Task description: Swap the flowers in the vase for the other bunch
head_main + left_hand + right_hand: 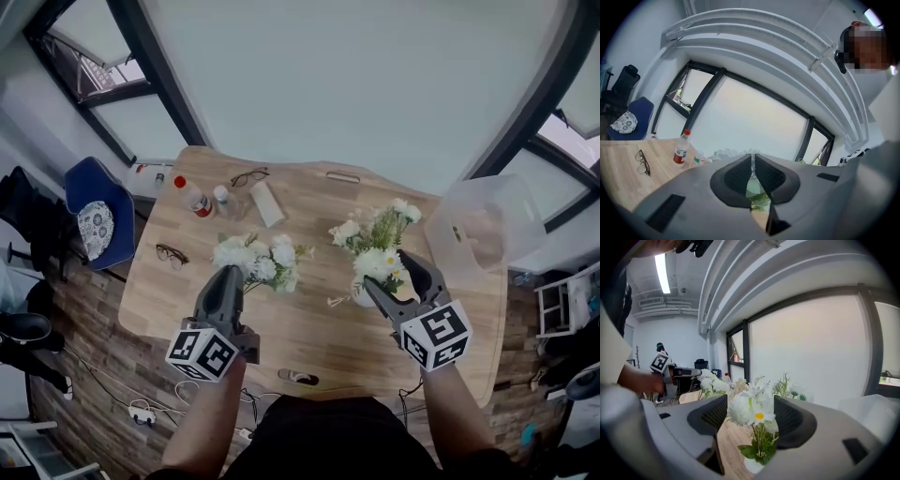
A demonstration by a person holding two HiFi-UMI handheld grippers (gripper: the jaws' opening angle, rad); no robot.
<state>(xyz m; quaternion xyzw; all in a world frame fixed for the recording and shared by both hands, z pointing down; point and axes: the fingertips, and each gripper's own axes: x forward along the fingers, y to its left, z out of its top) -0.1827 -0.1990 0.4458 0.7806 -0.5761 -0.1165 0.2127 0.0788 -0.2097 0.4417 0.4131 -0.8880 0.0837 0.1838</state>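
On the wooden table [309,328] stands a small white vase [361,296] [754,466] with a bunch of white daisy-like flowers [375,246] [751,409] in it. My right gripper [386,269] [750,401] is open, one jaw on each side of the blooms, not pressing on them. The other bunch of white flowers [258,261] sticks out ahead of my left gripper [230,272] [753,157]. That gripper is shut on the bunch's green stems [757,193]. I cannot tell whether this bunch rests on the table.
At the table's far side are a red-capped bottle [194,199] [681,149], a smaller bottle [223,202], a white box [267,203] and glasses [248,175]. More glasses [172,255] lie left. A clear plastic tub [483,225] sits at the right, a blue chair [98,211] left.
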